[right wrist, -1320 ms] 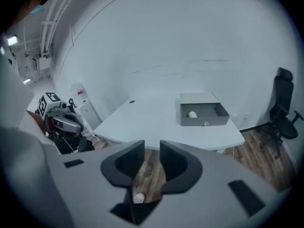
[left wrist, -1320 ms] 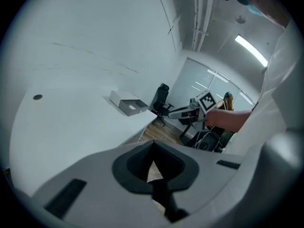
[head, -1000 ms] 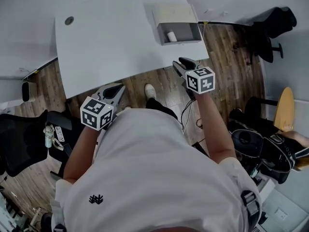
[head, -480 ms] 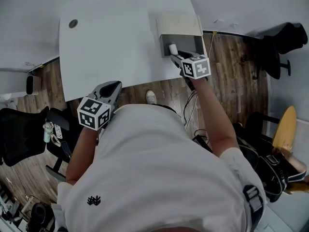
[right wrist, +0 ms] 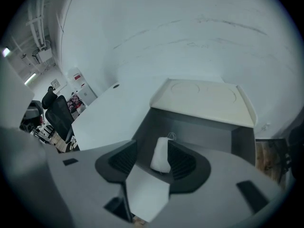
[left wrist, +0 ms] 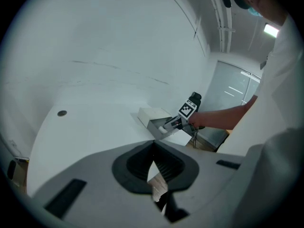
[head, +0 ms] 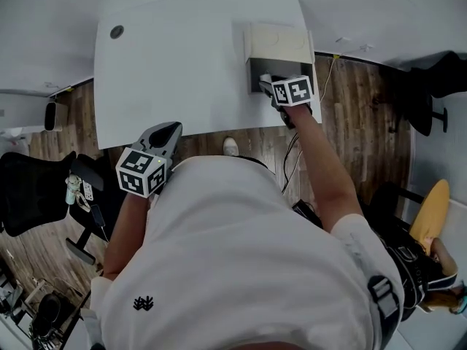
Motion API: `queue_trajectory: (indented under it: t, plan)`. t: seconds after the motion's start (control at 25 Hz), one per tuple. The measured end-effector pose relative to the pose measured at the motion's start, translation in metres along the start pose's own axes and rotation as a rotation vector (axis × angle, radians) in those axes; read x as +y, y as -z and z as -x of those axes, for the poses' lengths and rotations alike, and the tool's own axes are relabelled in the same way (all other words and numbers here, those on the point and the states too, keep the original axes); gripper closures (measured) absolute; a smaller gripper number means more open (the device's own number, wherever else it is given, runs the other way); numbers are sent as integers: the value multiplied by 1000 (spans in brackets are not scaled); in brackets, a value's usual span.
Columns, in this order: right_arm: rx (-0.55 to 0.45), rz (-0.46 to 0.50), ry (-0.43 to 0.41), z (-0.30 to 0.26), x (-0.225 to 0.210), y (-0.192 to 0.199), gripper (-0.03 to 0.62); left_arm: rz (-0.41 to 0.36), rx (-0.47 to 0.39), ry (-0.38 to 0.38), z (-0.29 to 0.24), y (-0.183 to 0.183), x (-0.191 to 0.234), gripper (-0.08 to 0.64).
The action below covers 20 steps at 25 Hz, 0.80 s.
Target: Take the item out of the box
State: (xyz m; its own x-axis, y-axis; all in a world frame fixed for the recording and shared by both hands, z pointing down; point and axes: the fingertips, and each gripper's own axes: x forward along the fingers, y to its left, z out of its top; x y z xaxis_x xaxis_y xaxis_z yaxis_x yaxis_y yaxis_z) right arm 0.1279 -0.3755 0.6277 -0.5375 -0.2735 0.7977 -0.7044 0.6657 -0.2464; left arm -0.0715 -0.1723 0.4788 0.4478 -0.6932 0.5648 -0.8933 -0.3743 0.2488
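Observation:
A grey box with a cream lid lies on its side at the right end of the white table, its mouth facing me. A small white item stands inside it. My right gripper reaches into the mouth. Its jaws are opening, and in the right gripper view the white item stands between the pads of that gripper, inside the box. My left gripper hangs shut and empty near the table's front edge. In the left gripper view its tips meet, with the box far off.
A round grommet marks the table's far left corner. A black office chair stands at the left on the wooden floor. A yellow cable runs past the table's right edge, and more chairs stand at the far right.
My right gripper has moved forward from beyond the table's front edge into the box mouth, its jaws now either side of the white item. The left gripper has hardly moved.

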Motion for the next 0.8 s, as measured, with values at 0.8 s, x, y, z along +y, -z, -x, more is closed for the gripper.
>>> queue_trajectory:
  t: [0.8]
  plan:
    - [314, 31, 20, -44, -18, 16, 365, 13, 12, -38, -21, -8, -7, 554]
